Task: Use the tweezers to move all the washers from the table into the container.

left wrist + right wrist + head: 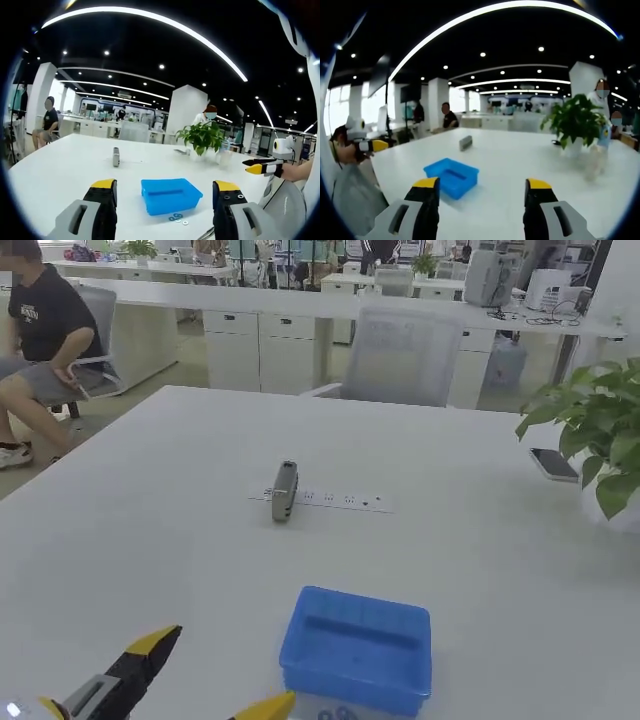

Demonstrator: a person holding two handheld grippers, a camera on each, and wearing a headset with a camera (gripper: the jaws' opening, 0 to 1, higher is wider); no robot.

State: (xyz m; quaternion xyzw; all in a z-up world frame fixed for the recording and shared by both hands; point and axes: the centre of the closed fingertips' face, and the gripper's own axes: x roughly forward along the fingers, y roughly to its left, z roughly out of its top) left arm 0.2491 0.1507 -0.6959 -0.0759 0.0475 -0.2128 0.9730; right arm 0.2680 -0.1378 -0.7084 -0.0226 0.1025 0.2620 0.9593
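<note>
1. Our left gripper (165,185) holds its jaws wide apart, gripping nothing.
2. Our right gripper (481,183) is likewise spread wide and empty.
3. We see the washers (176,217) lying on the white table (65,170), just beside the near wall of the blue container (167,202).

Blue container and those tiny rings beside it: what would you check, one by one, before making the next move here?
1. Left claw free to grasp: ok, jaws wide apart, nothing between them.
2. Right claw free to grasp: ok, jaws wide apart, empty.
3. Tweezers held: not ok, no claw grips any tool.
4. Tweezers located: cannot tell; a thin metal tip lies near the washers, with too little of it in view to identify.
5. Washers located: ok, a small cluster on the table just outside the blue container.
6. Container ready: ok, upright, open top.
</note>
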